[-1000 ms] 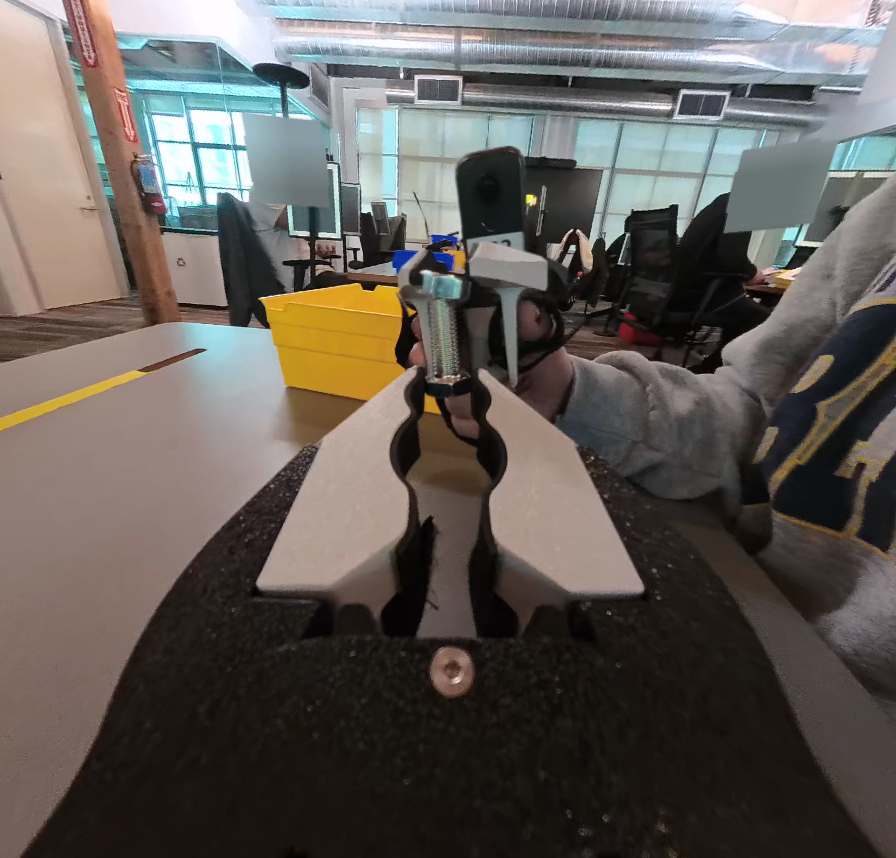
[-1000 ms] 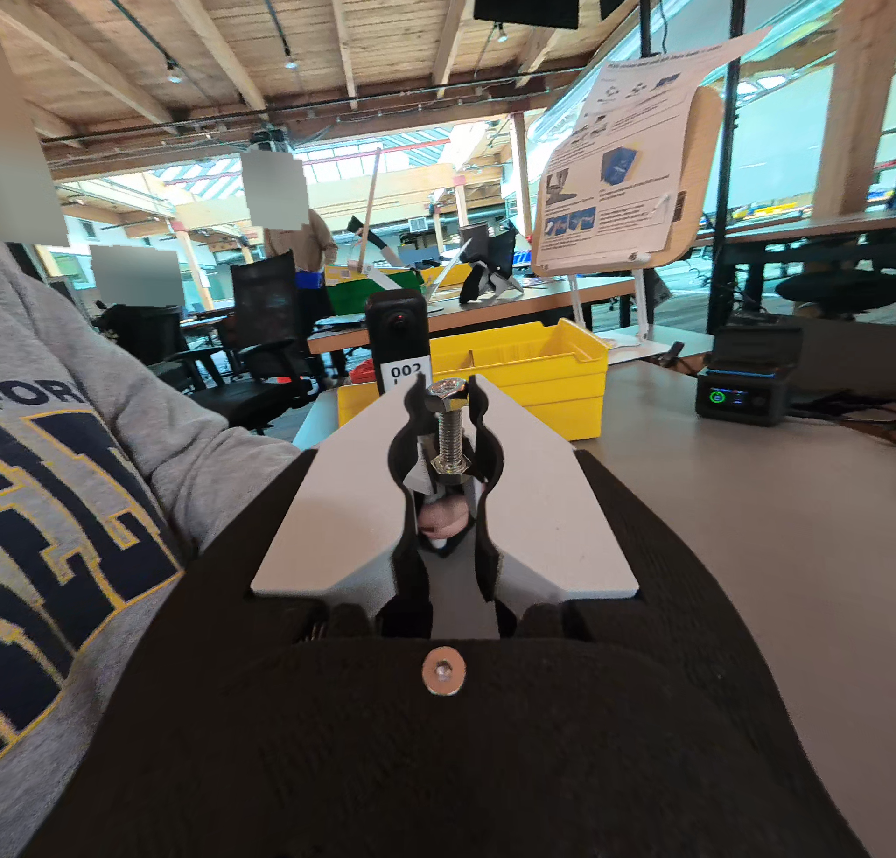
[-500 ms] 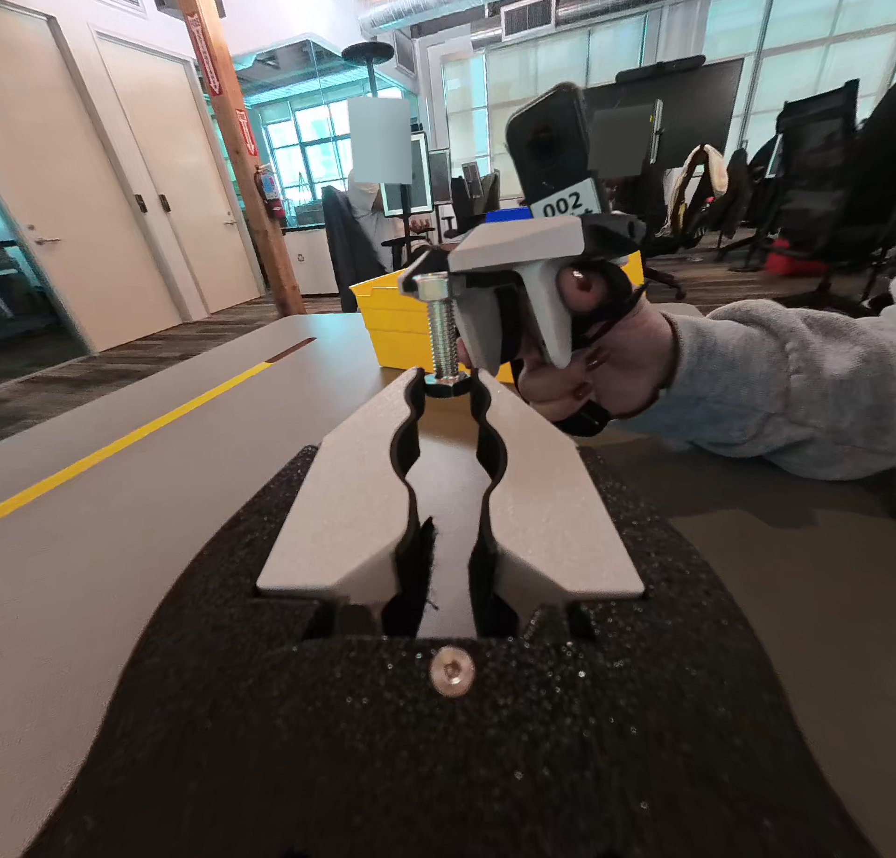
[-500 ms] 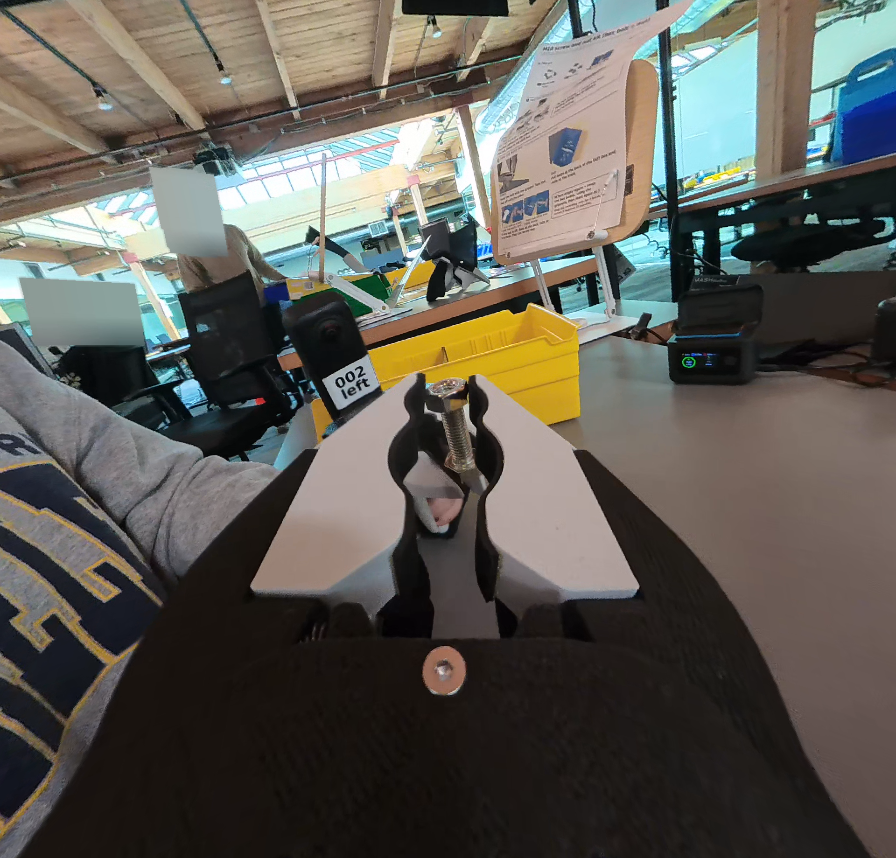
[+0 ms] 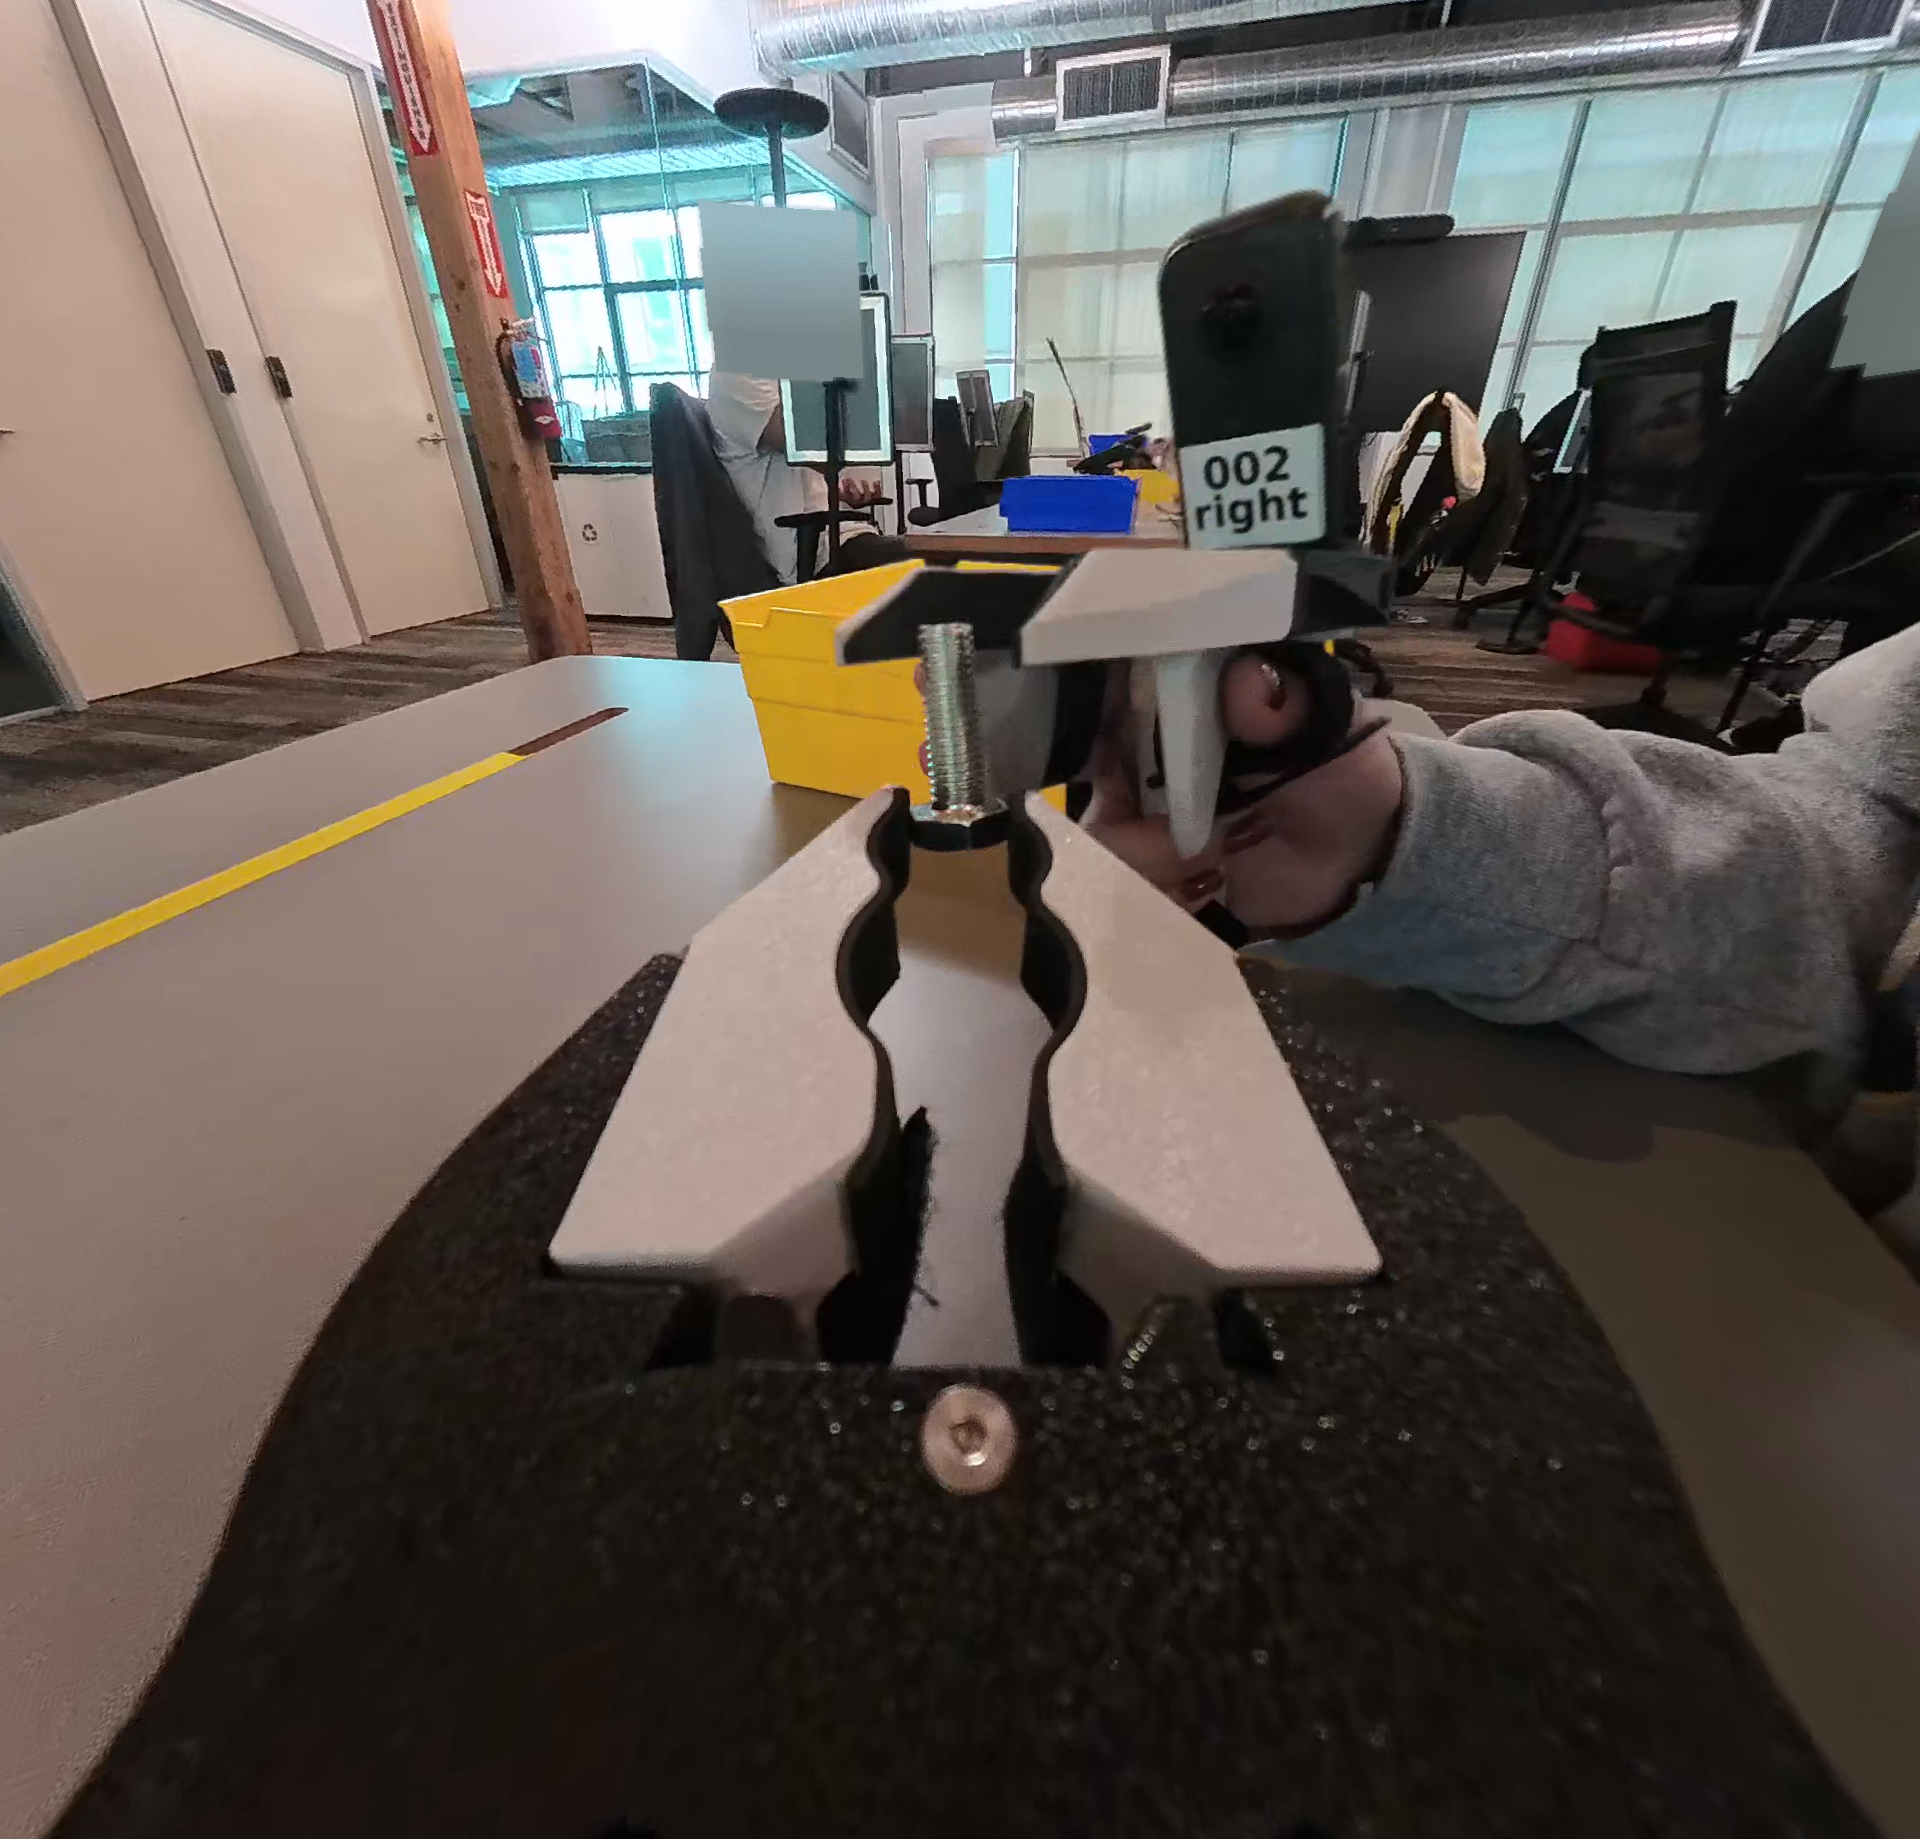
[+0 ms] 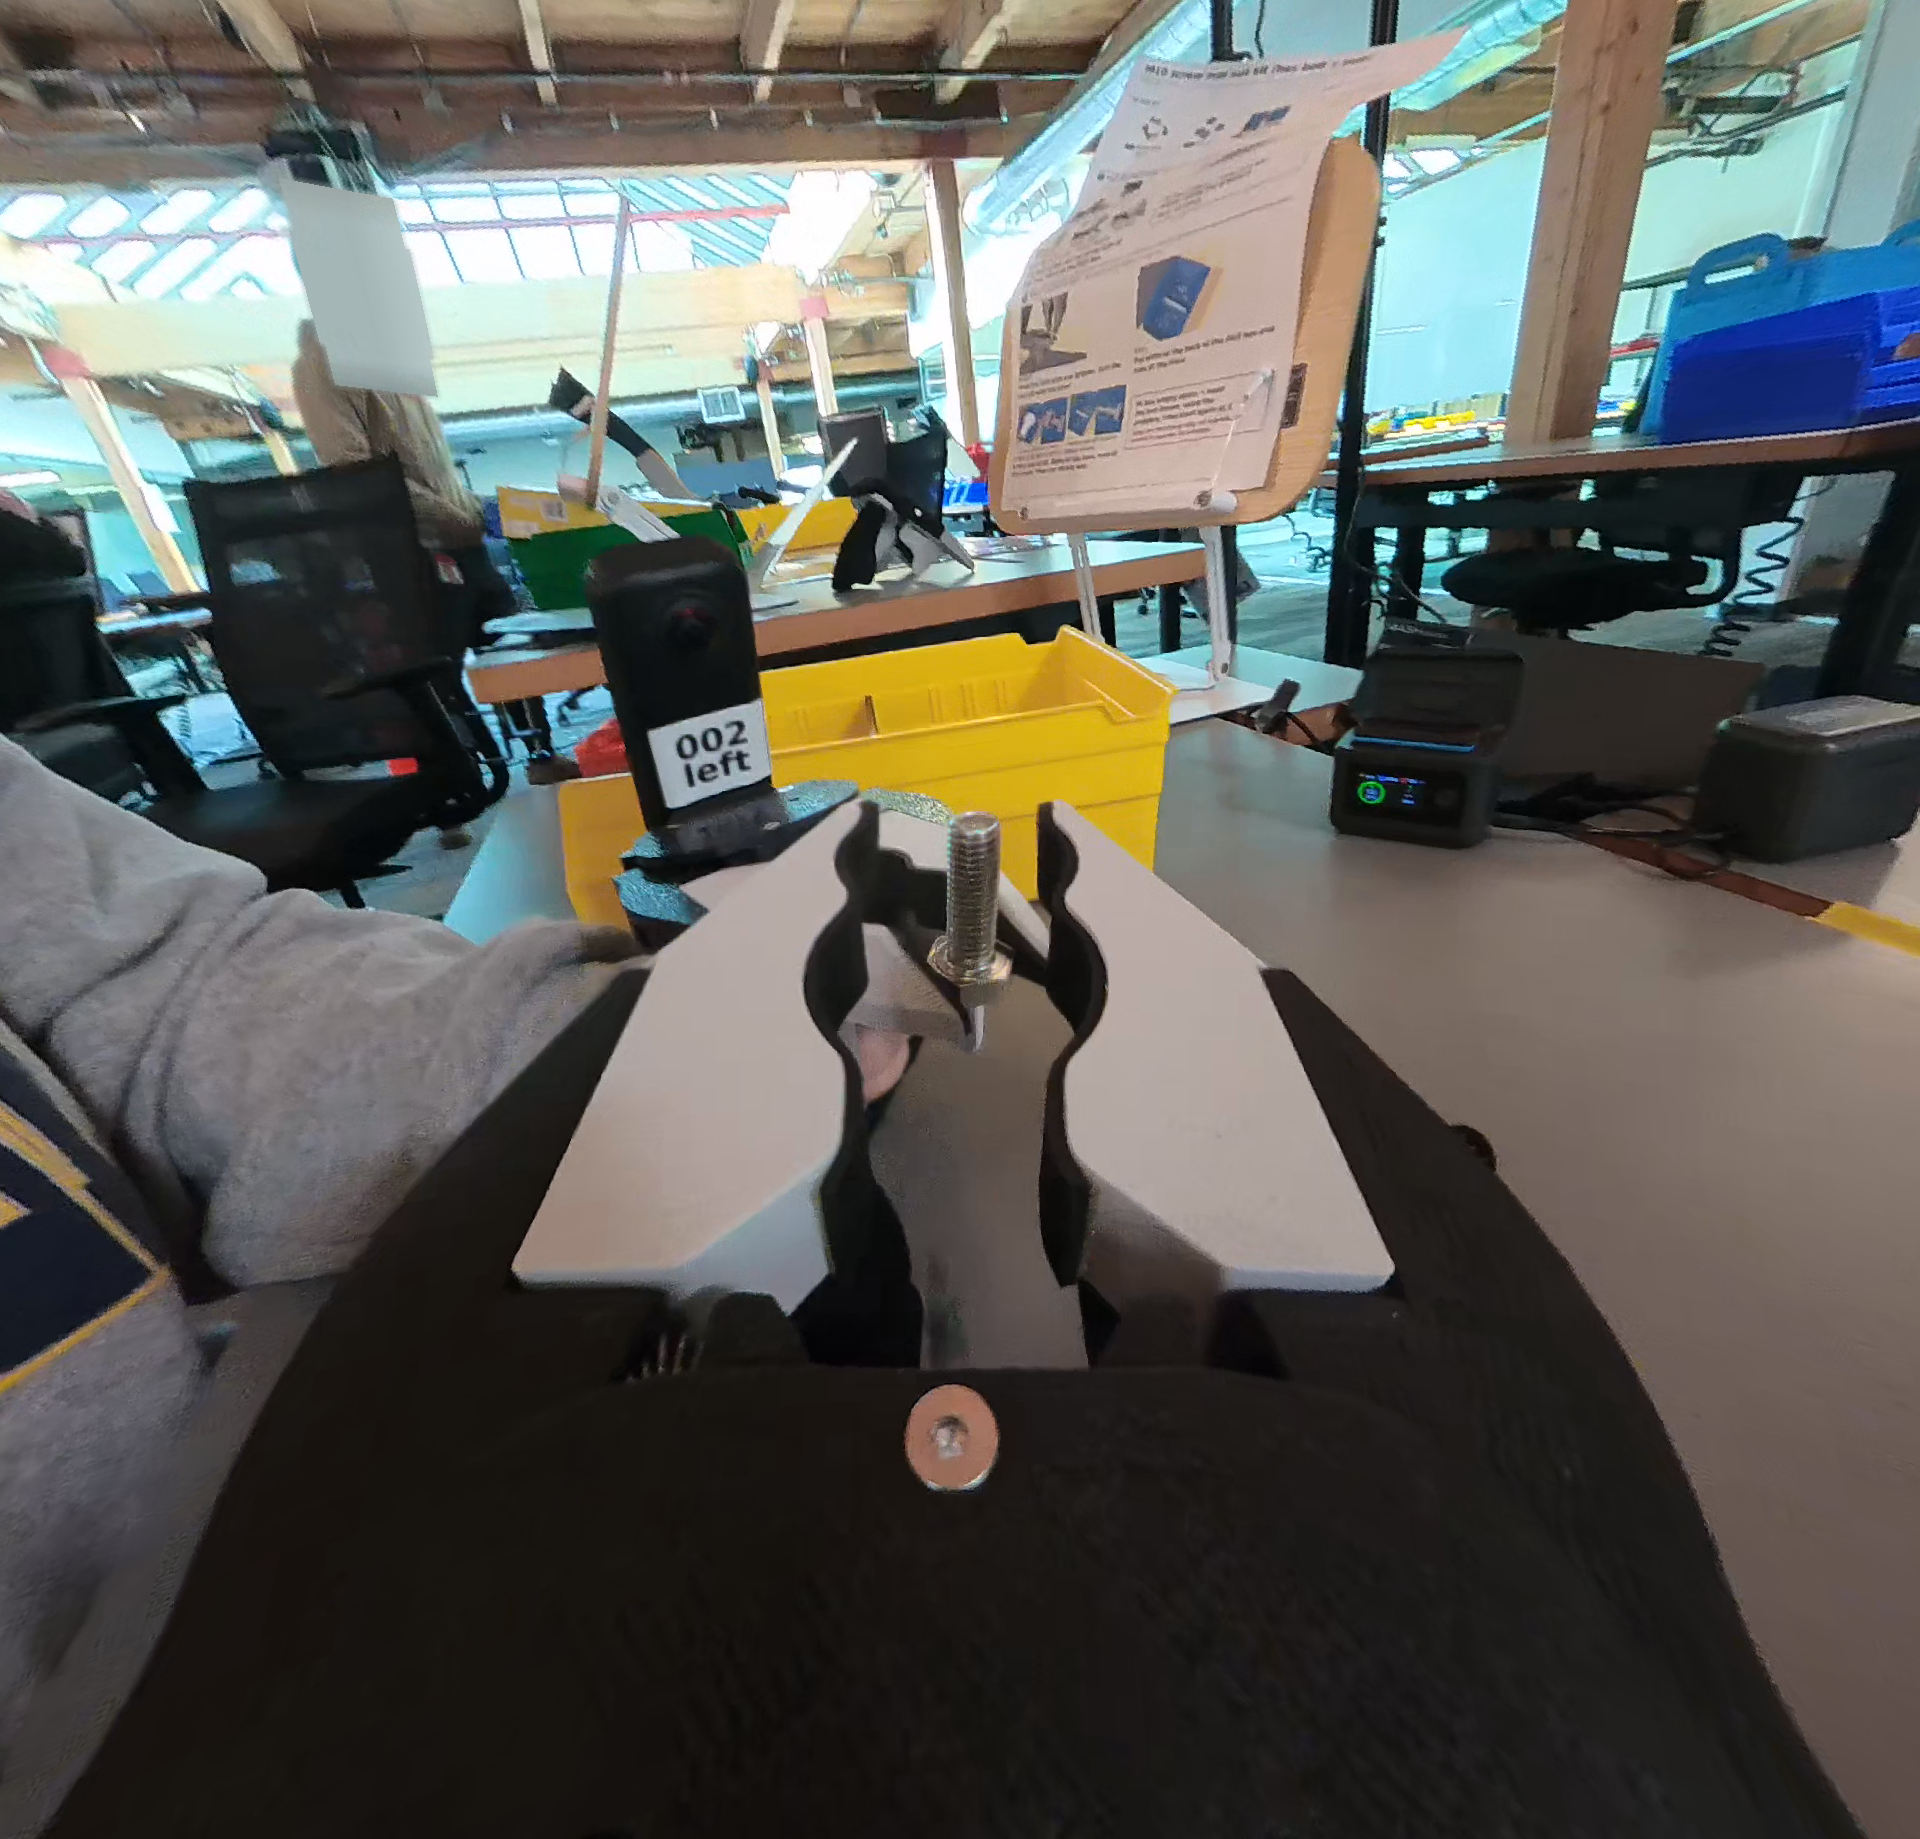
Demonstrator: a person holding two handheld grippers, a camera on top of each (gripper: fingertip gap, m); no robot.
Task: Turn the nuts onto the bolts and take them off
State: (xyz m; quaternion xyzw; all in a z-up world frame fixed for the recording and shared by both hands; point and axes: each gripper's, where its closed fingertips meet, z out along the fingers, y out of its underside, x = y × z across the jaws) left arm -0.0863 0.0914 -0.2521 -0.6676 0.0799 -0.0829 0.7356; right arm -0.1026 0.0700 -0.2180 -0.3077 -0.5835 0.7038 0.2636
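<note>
A silver bolt [image 5: 951,719] stands upright between my two grippers. My left gripper [image 5: 956,825] is shut on the hex piece at its lower end [image 5: 954,821], with both pads pressing on it. In the right wrist view the same hex piece [image 6: 971,961] sits in the left gripper's fingertips [image 6: 914,1005]. My right gripper [image 6: 954,839] is open. The threaded shaft [image 6: 974,880] rises between its fingers with a gap on each side. From the left wrist view the right gripper [image 5: 935,636] hovers level at the shaft's top end. The top end shows bare thread.
A yellow bin [image 5: 821,709] stands on the grey table [image 5: 312,958] just behind the grippers; it also shows in the right wrist view [image 6: 987,740]. A small black device with a lit screen [image 6: 1413,781] and cables lie at the right. A grey sleeve [image 5: 1610,885] reaches in from the right. My left and right fingertips are right by each other.
My right gripper's jaws have opened off the bolt's top. The hex piece they gripped there earlier no longer shows. My left gripper has kept its hold on the lower end.
</note>
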